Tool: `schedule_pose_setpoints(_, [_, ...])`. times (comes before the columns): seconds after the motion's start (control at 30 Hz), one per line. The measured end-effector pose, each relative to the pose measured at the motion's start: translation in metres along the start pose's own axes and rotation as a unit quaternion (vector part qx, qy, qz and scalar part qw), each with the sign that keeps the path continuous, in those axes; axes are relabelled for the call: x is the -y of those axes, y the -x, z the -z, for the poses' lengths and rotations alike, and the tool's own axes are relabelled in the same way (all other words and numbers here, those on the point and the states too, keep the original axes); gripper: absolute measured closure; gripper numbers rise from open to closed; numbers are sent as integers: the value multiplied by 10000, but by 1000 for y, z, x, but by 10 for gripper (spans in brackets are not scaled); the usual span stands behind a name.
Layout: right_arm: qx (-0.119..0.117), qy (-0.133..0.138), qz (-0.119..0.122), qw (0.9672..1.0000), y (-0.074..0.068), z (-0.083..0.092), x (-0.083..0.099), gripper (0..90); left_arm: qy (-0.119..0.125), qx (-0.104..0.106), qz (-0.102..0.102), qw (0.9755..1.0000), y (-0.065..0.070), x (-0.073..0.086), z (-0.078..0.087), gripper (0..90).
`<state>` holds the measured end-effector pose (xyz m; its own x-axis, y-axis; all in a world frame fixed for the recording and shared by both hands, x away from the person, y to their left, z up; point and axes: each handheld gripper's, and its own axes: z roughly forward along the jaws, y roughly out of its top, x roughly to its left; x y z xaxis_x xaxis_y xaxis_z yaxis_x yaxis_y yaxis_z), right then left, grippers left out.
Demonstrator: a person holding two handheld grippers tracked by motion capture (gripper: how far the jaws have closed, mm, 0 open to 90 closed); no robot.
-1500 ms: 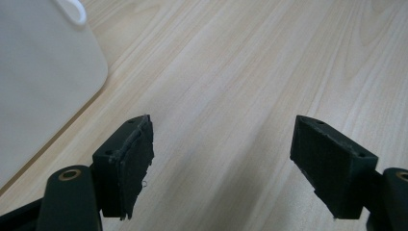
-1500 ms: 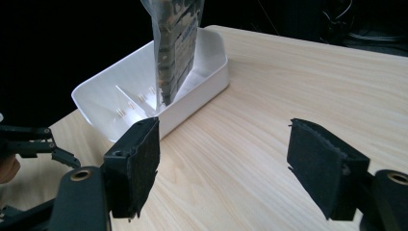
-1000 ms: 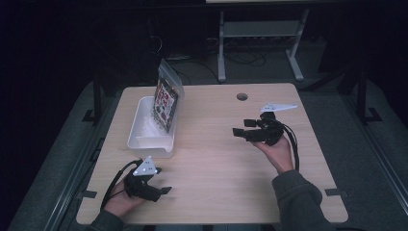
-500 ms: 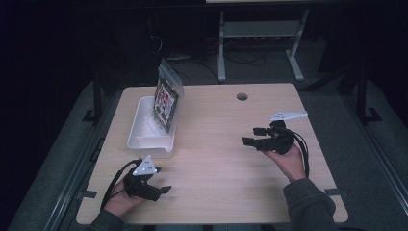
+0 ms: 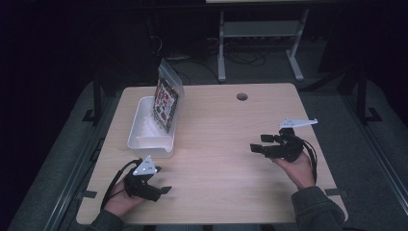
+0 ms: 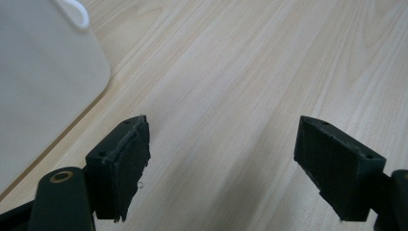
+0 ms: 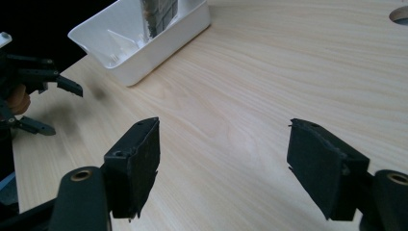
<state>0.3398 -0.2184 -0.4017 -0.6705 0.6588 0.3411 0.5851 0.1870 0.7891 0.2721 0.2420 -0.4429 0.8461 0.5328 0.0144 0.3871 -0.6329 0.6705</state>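
Note:
A white plastic bin point(image 5: 146, 131) stands at the table's left, and a clear bag with a patterned card point(image 5: 166, 100) leans upright against its right wall. My left gripper point(image 5: 163, 190) rests near the front left edge, just in front of the bin, open with nothing between its jaws. In the left gripper view the bin's wall point(image 6: 43, 82) is close at the left. My right gripper point(image 5: 257, 144) hovers at the right side of the table, open and holding nothing. The right gripper view looks across bare wood to the bin point(image 7: 144, 33) and the left gripper point(image 7: 53, 101).
The light wooden table point(image 5: 216, 159) has a round cable hole point(image 5: 242, 96) near its back edge. Behind the table stands a grey metal frame point(image 5: 260, 33) on a dark floor. Wide bare wood lies between the two grippers.
My right gripper has drawn back toward the right front of the table, away from the middle. The left gripper and the bin have stayed put.

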Motion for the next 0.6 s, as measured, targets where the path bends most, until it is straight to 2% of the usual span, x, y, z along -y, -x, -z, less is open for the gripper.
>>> schedule_pose_setpoints(0.37, [76, -104, -98, 9999, 3, 12, 23, 254, 2, -10, -4, 10000, 0, 0, 0, 193])
schedule_pose_setpoints(0.6, [33, -95, -177, 9998, 2, 18, 37, 254, -8, -17, -32, 10000, 1, 0, 0, 193])
